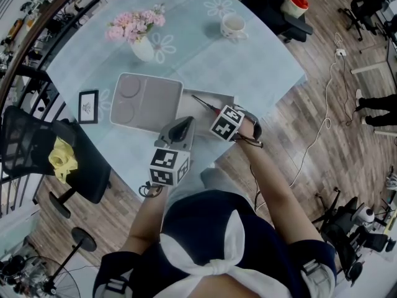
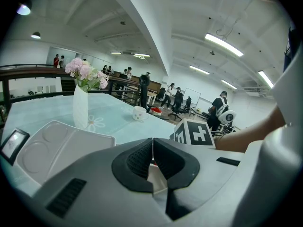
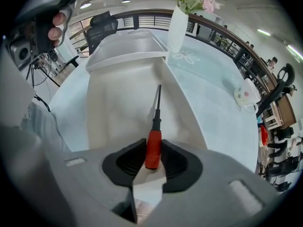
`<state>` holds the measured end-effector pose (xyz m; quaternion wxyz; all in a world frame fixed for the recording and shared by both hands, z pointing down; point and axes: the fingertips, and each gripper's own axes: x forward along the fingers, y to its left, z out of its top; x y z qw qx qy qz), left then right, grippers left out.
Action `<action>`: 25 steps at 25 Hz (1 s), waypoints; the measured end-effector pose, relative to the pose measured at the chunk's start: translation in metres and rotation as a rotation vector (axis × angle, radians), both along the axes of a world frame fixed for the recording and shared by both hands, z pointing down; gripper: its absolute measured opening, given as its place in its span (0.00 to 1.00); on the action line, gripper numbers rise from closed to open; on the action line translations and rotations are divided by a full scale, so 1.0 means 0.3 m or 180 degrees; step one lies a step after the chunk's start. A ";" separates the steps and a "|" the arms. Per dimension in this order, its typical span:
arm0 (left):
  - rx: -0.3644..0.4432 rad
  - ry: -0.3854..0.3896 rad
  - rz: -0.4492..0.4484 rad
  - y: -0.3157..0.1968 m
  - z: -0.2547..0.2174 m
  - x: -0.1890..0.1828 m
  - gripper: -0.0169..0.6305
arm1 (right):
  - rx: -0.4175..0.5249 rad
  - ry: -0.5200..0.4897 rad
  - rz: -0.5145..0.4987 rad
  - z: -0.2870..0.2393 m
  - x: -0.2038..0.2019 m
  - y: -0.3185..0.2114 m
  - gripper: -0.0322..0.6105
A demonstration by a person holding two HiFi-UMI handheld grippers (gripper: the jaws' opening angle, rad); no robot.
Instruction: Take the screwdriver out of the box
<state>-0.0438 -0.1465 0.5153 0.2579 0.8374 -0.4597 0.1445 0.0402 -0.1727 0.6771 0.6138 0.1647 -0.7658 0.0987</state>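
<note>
A screwdriver (image 3: 155, 122) with a red handle and a thin dark shaft lies along the open white box (image 3: 111, 103). My right gripper (image 3: 153, 146) points steeply down into the box, and its pads press on the red handle from both sides. In the head view the screwdriver (image 1: 201, 102) slants out from under the right gripper (image 1: 218, 112) over the box (image 1: 224, 98) near the table's front edge. My left gripper (image 1: 186, 121) hovers just left of the box. Its jaws (image 2: 153, 151) are shut with nothing between them.
A white tray-like lid (image 1: 146, 101) lies left of the box. Behind it stand a vase of pink flowers (image 1: 141, 42) and a cup (image 1: 234, 27). A small framed card (image 1: 89, 106) sits by the table's left edge, with a black chair (image 1: 37, 148) beyond it.
</note>
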 end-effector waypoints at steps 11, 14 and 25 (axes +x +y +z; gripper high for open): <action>0.0037 -0.0028 0.0014 0.017 -0.021 -0.001 0.06 | 0.0088 -0.0152 0.0033 -0.052 0.001 0.015 0.20; 0.0035 -0.0032 0.0009 0.020 -0.021 -0.006 0.06 | 0.0100 -0.0185 0.0050 -0.063 0.001 0.018 0.20; 0.0084 -0.0007 0.0003 0.019 -0.036 0.005 0.06 | 0.0198 -0.0374 -0.0006 -0.131 -0.013 0.031 0.20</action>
